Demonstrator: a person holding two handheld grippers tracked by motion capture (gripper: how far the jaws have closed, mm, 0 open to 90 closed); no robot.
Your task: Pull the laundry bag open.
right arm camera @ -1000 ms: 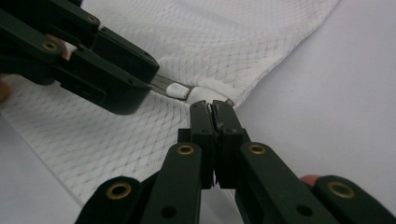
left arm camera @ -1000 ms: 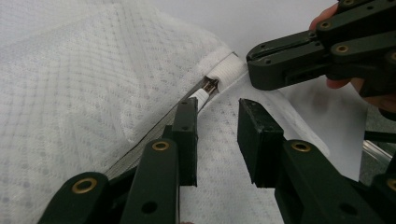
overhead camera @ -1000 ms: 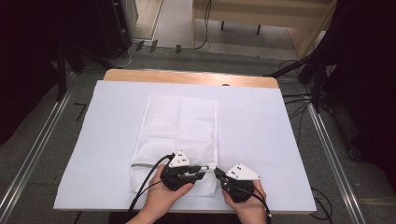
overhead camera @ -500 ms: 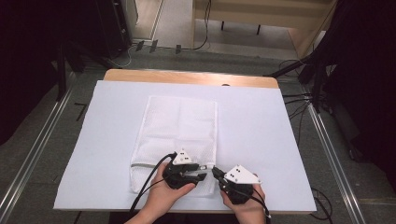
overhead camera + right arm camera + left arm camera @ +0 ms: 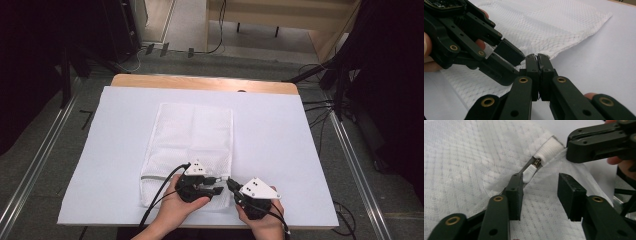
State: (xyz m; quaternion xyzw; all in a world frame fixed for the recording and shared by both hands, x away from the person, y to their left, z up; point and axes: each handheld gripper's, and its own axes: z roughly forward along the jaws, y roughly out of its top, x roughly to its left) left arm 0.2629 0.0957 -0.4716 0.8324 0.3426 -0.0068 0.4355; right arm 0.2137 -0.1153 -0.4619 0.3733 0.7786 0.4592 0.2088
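A white mesh bag (image 5: 192, 135) lies flat on the white table cover (image 5: 290, 145), its zipper edge toward the person. My left gripper (image 5: 540, 182) hovers over that edge. Its jaws have just been closing a little, with only mesh lying between them, unpinched. The white zipper pull (image 5: 529, 171) sits just past the tip of its left jaw, near the sewn end tab (image 5: 549, 148). My right gripper (image 5: 538, 58) is shut on the bag's edge at that corner, and in the left gripper view the right gripper (image 5: 570, 148) pinches the fabric beside the tab. From above, the left gripper (image 5: 216, 185) and right gripper (image 5: 231, 184) nearly meet.
The cover spreads over a wooden table (image 5: 200, 82) with bare white surface on both sides of the bag. Cables (image 5: 160, 200) trail from the grippers over the near edge. Dark stands and floor cables surround the table.
Both hands have kept their place at the bag's near right corner. The left gripper's jaws look slightly wider apart than a second ago.
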